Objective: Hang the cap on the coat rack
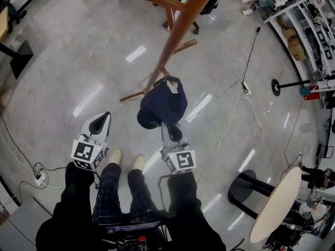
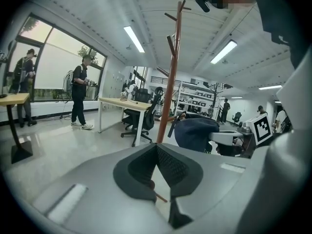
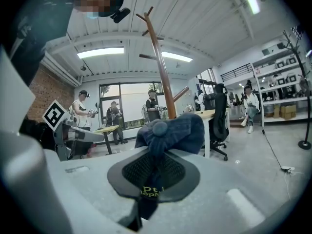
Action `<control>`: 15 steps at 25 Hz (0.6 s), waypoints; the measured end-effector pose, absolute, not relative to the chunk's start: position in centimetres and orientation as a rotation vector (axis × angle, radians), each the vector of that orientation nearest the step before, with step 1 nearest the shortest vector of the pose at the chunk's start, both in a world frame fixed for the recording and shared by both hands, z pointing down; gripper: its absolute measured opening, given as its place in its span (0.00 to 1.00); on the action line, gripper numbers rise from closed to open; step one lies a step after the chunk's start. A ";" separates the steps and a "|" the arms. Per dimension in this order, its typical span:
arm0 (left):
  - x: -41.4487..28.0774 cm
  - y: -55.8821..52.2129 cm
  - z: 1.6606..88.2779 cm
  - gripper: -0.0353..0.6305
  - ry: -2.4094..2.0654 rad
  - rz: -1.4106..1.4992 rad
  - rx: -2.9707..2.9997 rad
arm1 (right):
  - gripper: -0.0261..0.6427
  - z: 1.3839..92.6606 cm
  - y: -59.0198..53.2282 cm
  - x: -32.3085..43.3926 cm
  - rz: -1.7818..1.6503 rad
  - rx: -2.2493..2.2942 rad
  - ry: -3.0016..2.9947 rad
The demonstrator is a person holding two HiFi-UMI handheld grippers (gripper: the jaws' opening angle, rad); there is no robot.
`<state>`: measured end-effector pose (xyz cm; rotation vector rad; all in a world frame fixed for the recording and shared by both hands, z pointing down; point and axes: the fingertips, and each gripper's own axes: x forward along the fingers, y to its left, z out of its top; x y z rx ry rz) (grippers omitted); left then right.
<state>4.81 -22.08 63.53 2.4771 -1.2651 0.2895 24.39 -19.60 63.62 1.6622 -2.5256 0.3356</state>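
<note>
Right gripper view — cap (image 3: 180, 126) is carried clamped in right tool (image 3: 158, 155); left tool (image 2: 157, 147) closed, empty; lift onto coat rack (image 3: 161, 77) judged required.

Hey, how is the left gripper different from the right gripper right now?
The right gripper is clamped on the dark blue cap, while the left gripper is shut on nothing. In the head view the right gripper lines up with the coat rack, while the left gripper sits off to its left over the floor. Both are white with black pads and carry a marker cube.
</note>
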 end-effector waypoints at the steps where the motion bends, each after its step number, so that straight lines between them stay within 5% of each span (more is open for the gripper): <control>1: 4.8 -22.1 63.8 0.06 -1.266 0.292 2.473 | 0.08 63.9 -19.7 24.5 0.339 1.662 -2.523; 15: 5.8 -23.9 65.5 0.06 -1.287 0.287 2.470 | 0.08 68.5 -20.5 25.5 0.408 1.633 -2.503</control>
